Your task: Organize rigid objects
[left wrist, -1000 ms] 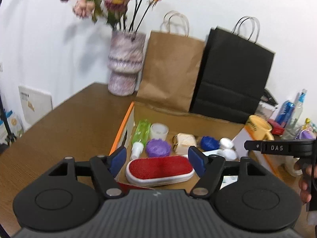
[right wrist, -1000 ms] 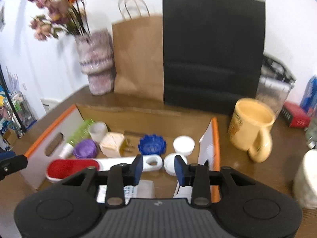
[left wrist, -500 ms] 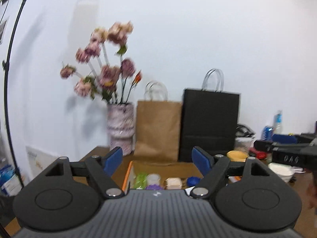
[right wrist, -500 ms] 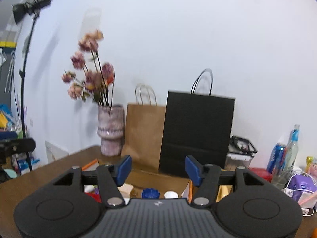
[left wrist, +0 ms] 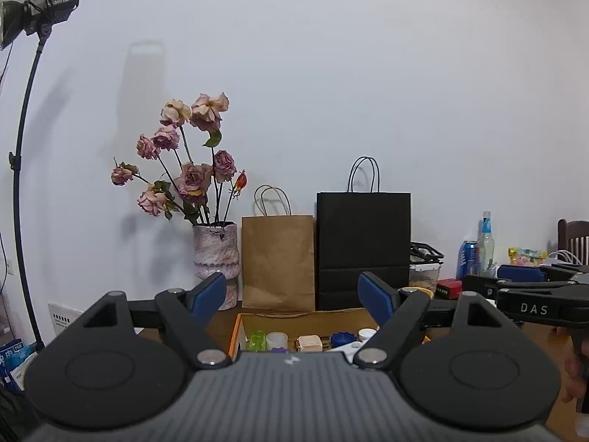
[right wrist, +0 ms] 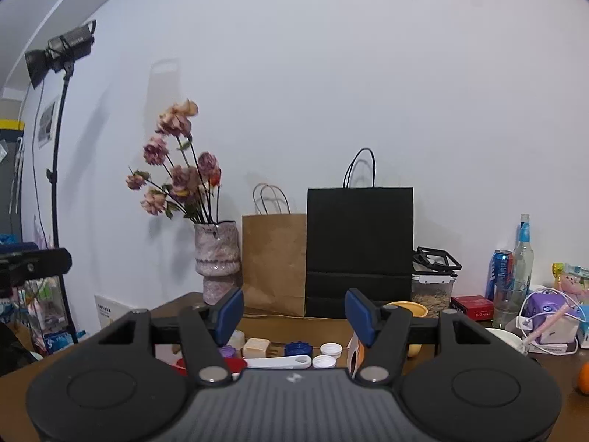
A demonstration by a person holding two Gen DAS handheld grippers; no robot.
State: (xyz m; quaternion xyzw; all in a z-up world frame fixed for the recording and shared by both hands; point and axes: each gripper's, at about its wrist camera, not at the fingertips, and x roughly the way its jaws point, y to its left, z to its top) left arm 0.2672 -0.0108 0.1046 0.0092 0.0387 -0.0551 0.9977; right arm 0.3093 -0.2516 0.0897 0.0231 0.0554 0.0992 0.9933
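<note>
Both hand-held grippers are raised and level, aimed at the wall; nothing is held. The left hand-held gripper (left wrist: 292, 294) has its jaws spread wide, and the right hand-held gripper (right wrist: 293, 311) is also open, a bit less wide.

The task's things sit low in both views, inside a shallow brown cardboard box with orange edge (left wrist: 235, 333) on the brown wooden counter (right wrist: 176, 304): a green translucent bottle (left wrist: 257, 340), a white round cup (left wrist: 277, 339), a cream cube-shaped block (right wrist: 256, 348), a blue round ridged cap (right wrist: 298, 348), two white round caps (right wrist: 330, 348), a white flat plastic handle piece (right wrist: 279, 361) and a red-topped oval brush (right wrist: 232, 364).

Judgement: items look already boxed, so this reads as finishing or a pause. If more sorting is needed, tilt a gripper down first, pick one item, and close on its narrow side.

Hidden: the gripper bodies cover most of the box floor, the purple item is barely visible, and the front of the box is cut off.
</note>
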